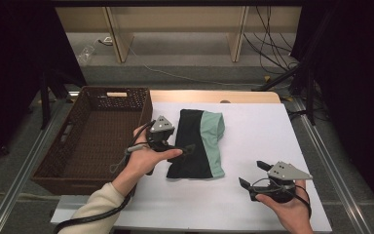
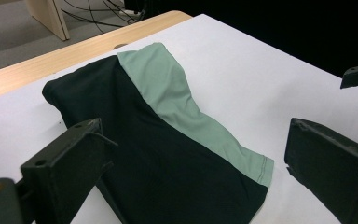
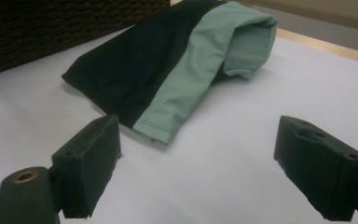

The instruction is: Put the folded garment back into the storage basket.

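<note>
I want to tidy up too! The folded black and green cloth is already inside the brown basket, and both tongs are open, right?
Not quite. The folded black and green cloth lies on the white table, beside the brown basket, as the high view shows. The left tongs and right tongs are open.

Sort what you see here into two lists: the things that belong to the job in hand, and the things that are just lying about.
Belongs to the job:
- folded black and green garment, on the white table
- left gripper, open over the garment
- right gripper, open, beside it
- brown woven basket, probably where it goes

Just lying about:
- cables on the floor behind
- wooden legs at the back
</note>
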`<state>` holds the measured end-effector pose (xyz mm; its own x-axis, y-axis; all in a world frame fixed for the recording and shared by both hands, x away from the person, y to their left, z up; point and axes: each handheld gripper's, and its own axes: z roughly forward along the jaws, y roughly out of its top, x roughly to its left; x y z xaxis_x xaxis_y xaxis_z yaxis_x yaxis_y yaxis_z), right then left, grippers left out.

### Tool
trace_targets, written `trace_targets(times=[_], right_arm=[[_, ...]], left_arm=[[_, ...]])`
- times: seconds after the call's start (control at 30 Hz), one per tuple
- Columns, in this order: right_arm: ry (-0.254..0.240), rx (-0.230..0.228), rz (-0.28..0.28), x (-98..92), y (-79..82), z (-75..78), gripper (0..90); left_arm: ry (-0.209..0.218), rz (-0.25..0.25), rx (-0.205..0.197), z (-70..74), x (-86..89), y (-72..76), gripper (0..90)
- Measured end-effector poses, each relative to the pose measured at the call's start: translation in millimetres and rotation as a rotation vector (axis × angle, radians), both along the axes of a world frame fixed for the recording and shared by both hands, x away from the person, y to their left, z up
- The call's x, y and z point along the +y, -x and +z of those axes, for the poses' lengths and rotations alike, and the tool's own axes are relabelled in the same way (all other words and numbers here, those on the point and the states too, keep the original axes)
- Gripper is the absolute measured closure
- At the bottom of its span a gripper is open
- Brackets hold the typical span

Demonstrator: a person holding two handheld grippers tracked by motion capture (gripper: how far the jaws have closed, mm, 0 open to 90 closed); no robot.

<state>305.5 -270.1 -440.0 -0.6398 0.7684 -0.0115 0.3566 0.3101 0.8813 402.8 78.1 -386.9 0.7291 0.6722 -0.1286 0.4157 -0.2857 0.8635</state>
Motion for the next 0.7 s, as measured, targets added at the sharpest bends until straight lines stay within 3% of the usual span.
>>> trace_targets(times=[0.7], right_arm=[[-0.004,0.001,-0.006,-1.2,-0.9,-0.5,15.1]], left_arm=[[0.008,0.025,0.019,-7.2,-5.8,-9.2,3.9]])
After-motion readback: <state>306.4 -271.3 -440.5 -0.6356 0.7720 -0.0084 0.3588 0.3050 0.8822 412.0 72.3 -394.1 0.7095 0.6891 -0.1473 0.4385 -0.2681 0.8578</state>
